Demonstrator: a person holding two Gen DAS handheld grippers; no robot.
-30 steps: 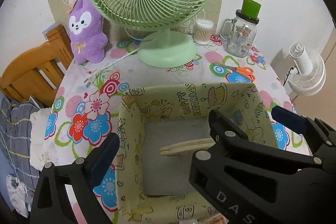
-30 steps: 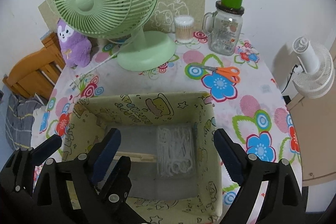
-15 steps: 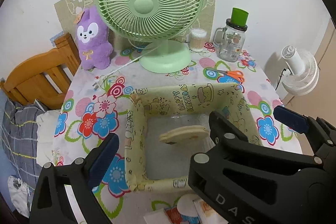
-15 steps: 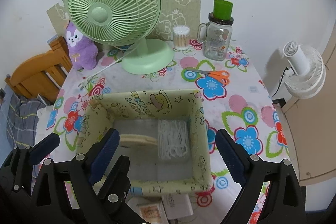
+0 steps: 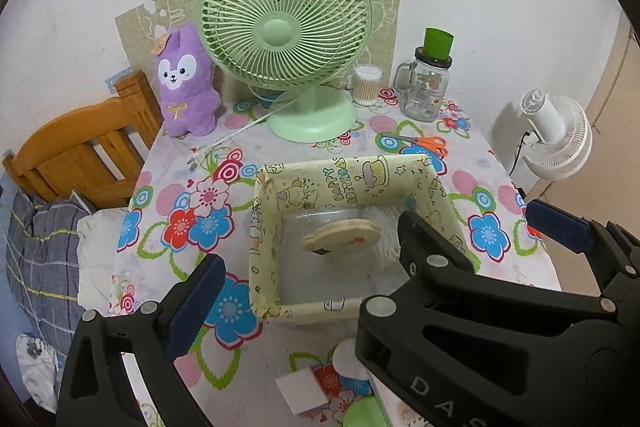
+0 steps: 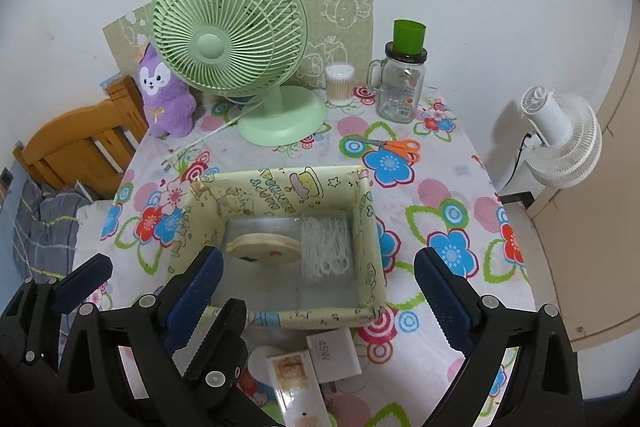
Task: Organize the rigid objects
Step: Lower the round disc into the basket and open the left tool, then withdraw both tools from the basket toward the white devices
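A yellow patterned storage box (image 5: 348,179) (image 6: 280,183) stands on the flowered table. Inside it lie a round beige wooden piece (image 5: 342,235) (image 6: 264,247) and a white ribbed item (image 6: 326,247). My left gripper (image 5: 372,255) is open and empty, above the box's near side. My right gripper (image 6: 316,281) is open and empty, over the box's near edge. In front of the box lie a white "45W" box (image 6: 334,351), a long printed box (image 6: 296,383) and a white round item (image 6: 259,363).
At the back stand a green fan (image 6: 240,43), a purple plush (image 6: 164,95), a cotton swab jar (image 6: 339,83) and a glass jar with a green cup (image 6: 402,79). Orange scissors (image 6: 394,147) lie behind the box. A wooden chair (image 5: 80,151) is left, a white fan (image 6: 560,139) right.
Both grippers have drawn back and up from the box, so more of the table and the small boxes in front show. The wooden piece stays in the box.
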